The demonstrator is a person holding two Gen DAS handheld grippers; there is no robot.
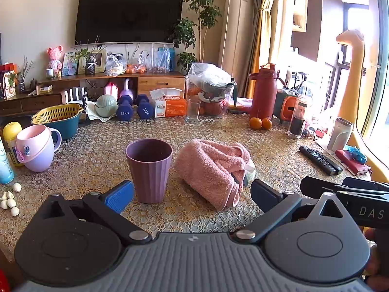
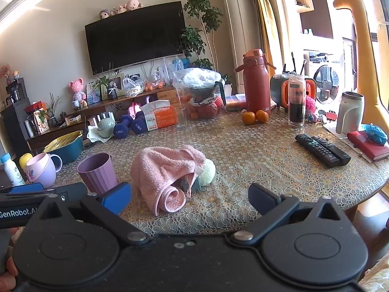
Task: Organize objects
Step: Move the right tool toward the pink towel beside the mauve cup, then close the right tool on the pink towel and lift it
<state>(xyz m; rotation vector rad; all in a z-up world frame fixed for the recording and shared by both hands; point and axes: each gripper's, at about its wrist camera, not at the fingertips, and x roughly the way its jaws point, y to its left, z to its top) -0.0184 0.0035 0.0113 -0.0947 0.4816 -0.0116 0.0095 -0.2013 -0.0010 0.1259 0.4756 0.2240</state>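
A ribbed purple cup point(image 1: 149, 169) stands upright and empty on the patterned table point(image 1: 206, 126), just ahead of my left gripper point(image 1: 192, 193), which is open and empty. A rolled pink towel point(image 1: 214, 170) lies right of the cup, over a pale green object. In the right wrist view my right gripper point(image 2: 190, 198) is open and empty, with the towel point(image 2: 165, 172) just ahead between its fingers and the purple cup point(image 2: 97, 172) to the left. The pale green object point(image 2: 207, 170) peeks out behind the towel.
A pink-lilac mug point(image 1: 36, 149), bottles and garlic cloves point(image 1: 11, 200) are at the left. A teal-yellow basket point(image 1: 59, 119), dumbbells point(image 1: 133, 109), a tissue box point(image 1: 169, 104) and a red flask point(image 1: 263, 92) line the back. Remotes point(image 2: 322, 149), oranges point(image 2: 255, 116) and a red notebook point(image 2: 364, 146) lie right.
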